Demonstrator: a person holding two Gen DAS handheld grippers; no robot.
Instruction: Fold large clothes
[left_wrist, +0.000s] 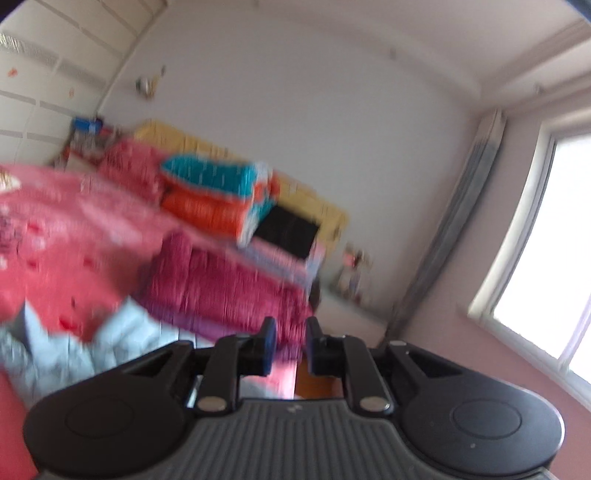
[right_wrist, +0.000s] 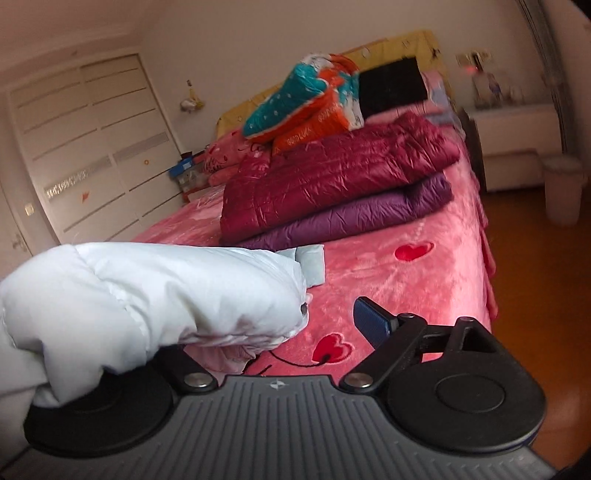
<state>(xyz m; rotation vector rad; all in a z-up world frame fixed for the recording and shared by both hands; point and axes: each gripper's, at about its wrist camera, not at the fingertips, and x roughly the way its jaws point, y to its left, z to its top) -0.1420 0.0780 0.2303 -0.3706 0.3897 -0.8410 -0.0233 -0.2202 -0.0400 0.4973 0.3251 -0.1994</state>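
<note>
— Grippers first: how do they stand?

— On my left hand, the left gripper (left_wrist: 290, 343) has its pads a little apart, with a narrow gap and nothing in it. That view is badly blurred. On my right hand, the right gripper (right_wrist: 277, 325) is spread wide. One finger (right_wrist: 371, 325) stands bare over the pink blanket (right_wrist: 424, 280), clear of any cloth. The other finger is hidden under the white padded jacket (right_wrist: 147, 295).

— So where is that jacket?

— It bulges over the left side of my right gripper and covers that half of the tool, low above the near end of the bed. Its grey cuff (right_wrist: 312, 264) pokes out just past the bulge. From the left wrist I see only a pale, smeared piece of it at the lower left.

— And beyond it?

— A folded maroon coat (right_wrist: 332, 177) lies on a folded purple coat (right_wrist: 351, 218), further up the blanket. A teal and orange quilt (right_wrist: 306, 99) leans on the maroon coat.
</note>
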